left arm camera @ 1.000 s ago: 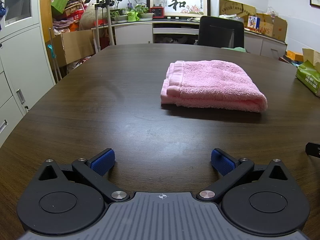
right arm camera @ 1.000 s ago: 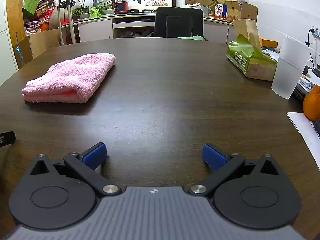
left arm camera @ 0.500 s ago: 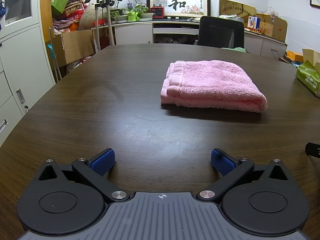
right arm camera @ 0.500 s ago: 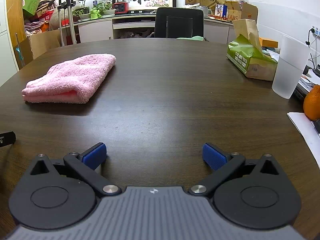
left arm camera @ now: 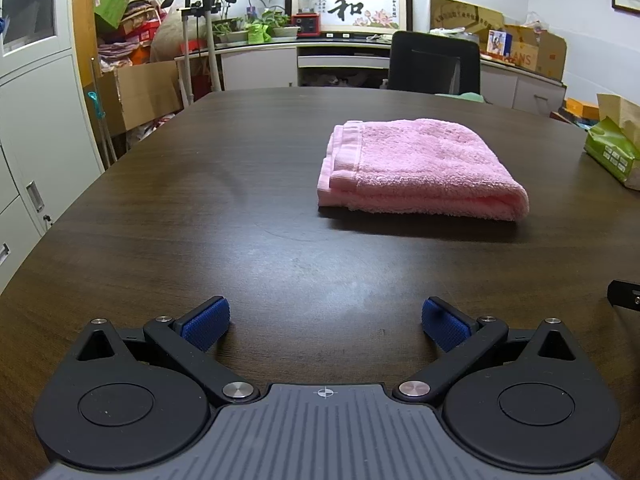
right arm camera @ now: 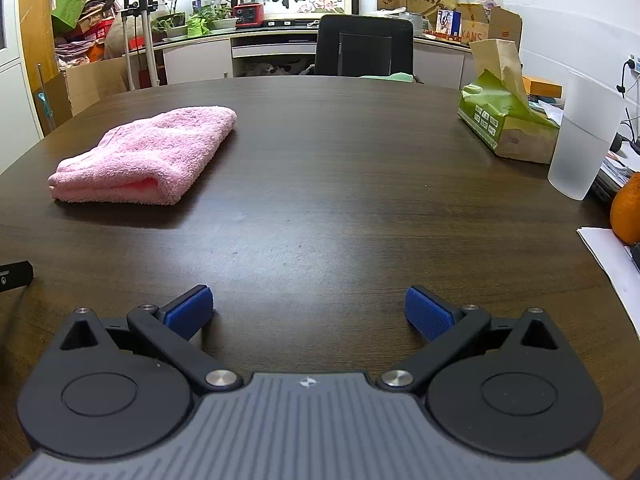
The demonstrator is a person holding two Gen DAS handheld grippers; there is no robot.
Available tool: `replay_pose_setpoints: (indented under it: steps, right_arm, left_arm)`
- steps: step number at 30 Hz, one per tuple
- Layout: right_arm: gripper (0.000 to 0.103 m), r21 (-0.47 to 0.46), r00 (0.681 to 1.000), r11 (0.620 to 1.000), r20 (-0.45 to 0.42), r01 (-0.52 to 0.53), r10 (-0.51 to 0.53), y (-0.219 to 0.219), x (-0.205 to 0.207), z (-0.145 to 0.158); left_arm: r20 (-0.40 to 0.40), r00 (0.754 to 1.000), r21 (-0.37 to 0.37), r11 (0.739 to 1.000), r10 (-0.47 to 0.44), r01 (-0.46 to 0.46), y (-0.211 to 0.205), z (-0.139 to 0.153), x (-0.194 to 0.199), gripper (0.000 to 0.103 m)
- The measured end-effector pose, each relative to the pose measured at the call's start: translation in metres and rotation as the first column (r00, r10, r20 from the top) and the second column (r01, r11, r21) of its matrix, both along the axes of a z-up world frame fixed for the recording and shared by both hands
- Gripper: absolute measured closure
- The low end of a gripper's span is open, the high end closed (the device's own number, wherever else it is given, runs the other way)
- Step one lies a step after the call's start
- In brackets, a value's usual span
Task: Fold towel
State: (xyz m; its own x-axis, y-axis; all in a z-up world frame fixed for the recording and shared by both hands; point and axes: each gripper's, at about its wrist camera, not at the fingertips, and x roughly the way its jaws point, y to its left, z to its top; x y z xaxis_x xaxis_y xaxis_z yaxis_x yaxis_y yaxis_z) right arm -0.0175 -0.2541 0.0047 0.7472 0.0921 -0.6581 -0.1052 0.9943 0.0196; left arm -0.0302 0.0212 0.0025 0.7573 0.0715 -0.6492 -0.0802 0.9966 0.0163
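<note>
towel folded, right of centre on tabletop | your left claw and right claw both spread, empty | task looks done

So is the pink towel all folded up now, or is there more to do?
It looks finished. The pink towel lies on the table as a neat stack of layers, its rounded fold at one end. Nothing is in hand: the left tool and right tool are both open, empty and well back from it. Nothing obvious is left.
</note>
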Motion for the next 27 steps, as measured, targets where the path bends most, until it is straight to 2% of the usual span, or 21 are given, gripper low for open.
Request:
replay_pose_setpoints:
  steps: [27]
  right_arm:
    - [0.0,0.0,1.0,1.0,0.0,0.001,-0.001,0.0007,-0.0006,-0.0004]
  left_arm:
    - [0.002,1.0,-0.006,1.0,-0.01,0.011,-0.0027,-0.001,-0.0008,0.0]
